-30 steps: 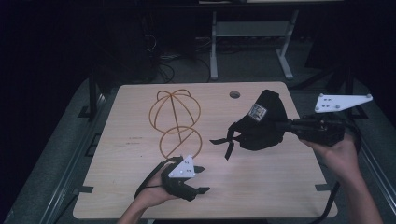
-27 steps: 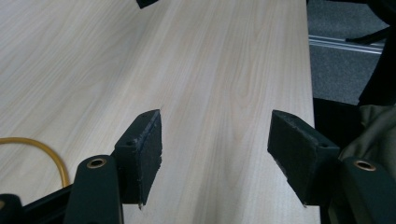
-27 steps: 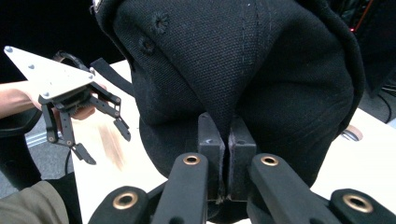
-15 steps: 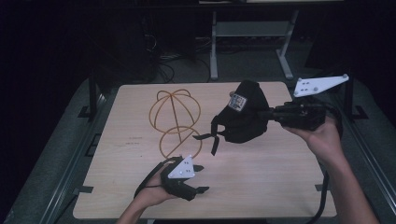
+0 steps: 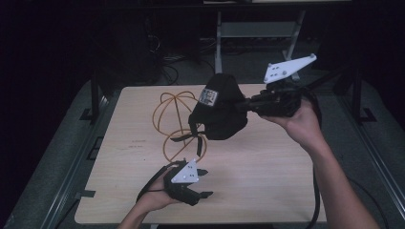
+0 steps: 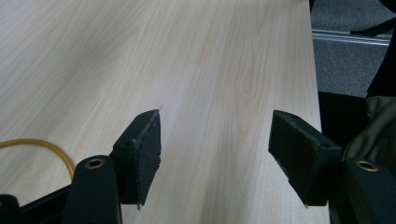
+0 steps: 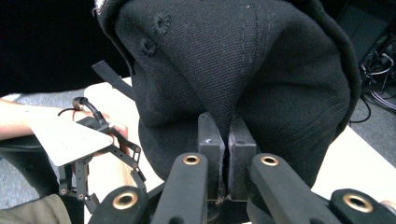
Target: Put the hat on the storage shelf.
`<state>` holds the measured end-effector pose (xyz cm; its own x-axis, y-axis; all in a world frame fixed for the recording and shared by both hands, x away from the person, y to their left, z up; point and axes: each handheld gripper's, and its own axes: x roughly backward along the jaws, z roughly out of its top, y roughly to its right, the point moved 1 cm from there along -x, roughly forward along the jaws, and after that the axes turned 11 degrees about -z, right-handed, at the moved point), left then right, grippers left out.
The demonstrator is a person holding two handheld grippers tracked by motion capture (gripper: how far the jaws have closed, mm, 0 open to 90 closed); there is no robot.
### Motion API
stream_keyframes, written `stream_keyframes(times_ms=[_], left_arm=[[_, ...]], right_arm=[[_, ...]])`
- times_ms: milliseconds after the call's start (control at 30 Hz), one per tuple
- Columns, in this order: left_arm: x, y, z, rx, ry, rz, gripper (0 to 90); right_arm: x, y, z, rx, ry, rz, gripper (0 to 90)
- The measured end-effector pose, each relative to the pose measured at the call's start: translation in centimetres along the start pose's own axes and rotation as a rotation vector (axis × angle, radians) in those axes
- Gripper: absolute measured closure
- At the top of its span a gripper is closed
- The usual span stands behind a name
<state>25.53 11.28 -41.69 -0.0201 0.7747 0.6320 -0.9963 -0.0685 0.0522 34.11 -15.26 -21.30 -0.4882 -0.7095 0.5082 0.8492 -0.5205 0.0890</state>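
Low at the table's point(image 5: 267, 191) near edge the left gripper point(image 5: 204, 182) rests with jaws spread and empty, just before the yellow wire frame point(image 5: 177, 121), while the right gripper point(image 5: 244, 106) pinches a black cap point(image 5: 217, 114) aloft beside that frame.

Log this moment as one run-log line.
right hand-held gripper: shut on cap, over table | left hand-held gripper: open, empty | wire stand: bare

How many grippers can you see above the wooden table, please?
2: the left gripper sits open near the front edge of the light wooden table; the right gripper, raised at right, is shut on the black fabric cap beside the yellow wire-frame stand.
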Motion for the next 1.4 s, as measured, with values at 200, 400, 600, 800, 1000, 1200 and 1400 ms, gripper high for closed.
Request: stream_keyframes(times_ms=[200,400,600,800,1000,1200,1400], left_arm=[[-0.1,0.1,0.0,0.007,-0.002,-0.005,34.3],[0.0,0.1,0.0,-0.018,-0.006,-0.009,34.3],[-0.1,0.5,0.3,-0.039,-0.014,-0.021,34.3],[-0.1,0.7,0.4,-0.046,-0.014,-0.030,34.3],[-0.1,0.6,0.4,-0.046,-0.009,-0.032,34.3],[-0.3,0.7,0.4,-0.050,-0.006,-0.038,34.3],[-0.4,0.7,0.5,-0.055,-0.009,-0.040,34.4]], right_arm=[[-1.7,-0.2,2.3,0.040,-0.033,0.017,87.0],[-3.8,-0.5,4.8,0.063,-0.060,0.048,86.9],[-6.4,-1.0,6.9,0.077,-0.076,0.075,86.9],[-9.2,-1.4,8.3,0.089,-0.092,0.083,87.0],[-11.4,-1.4,9.3,0.059,-0.095,0.092,87.0],[-13.3,-1.2,9.2,0.035,-0.105,0.076,86.9],[-14.7,-1.2,9.1,0.011,-0.115,0.069,86.8]])
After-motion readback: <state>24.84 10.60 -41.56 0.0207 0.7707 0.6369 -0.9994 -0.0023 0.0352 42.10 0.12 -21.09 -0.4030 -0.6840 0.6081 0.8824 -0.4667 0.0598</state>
